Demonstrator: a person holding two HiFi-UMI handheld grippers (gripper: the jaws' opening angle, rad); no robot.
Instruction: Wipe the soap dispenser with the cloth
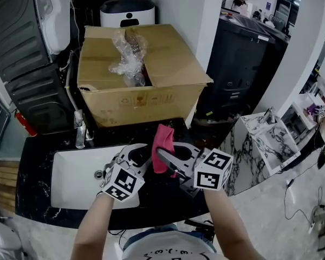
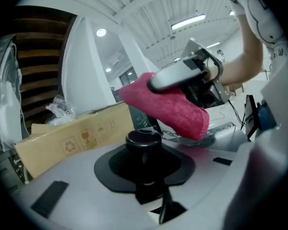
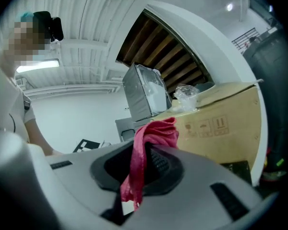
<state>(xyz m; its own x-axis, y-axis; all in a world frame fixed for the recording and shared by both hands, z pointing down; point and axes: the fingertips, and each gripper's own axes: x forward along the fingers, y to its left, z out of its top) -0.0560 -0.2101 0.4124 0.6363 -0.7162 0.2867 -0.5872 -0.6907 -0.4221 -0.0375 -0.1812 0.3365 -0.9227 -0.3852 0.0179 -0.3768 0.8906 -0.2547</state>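
The right tool [image 3: 140,166] pinches the pink cloth [image 3: 153,131]; the left tool [image 2: 145,167] clamps a black soap dispenser [image 2: 143,140] (apparently; only its cap is visible).

Head view dim and low in contrast, the dark counter [image 1: 35,156] swallowing detail. Heavy fisheye bend and black vignette at every corner. Gripper views lit from overhead: a ceiling strip light [image 2: 187,22] and a round lamp [image 2: 101,32] glare white, and the near cloth [image 2: 168,104] reads slightly soft.
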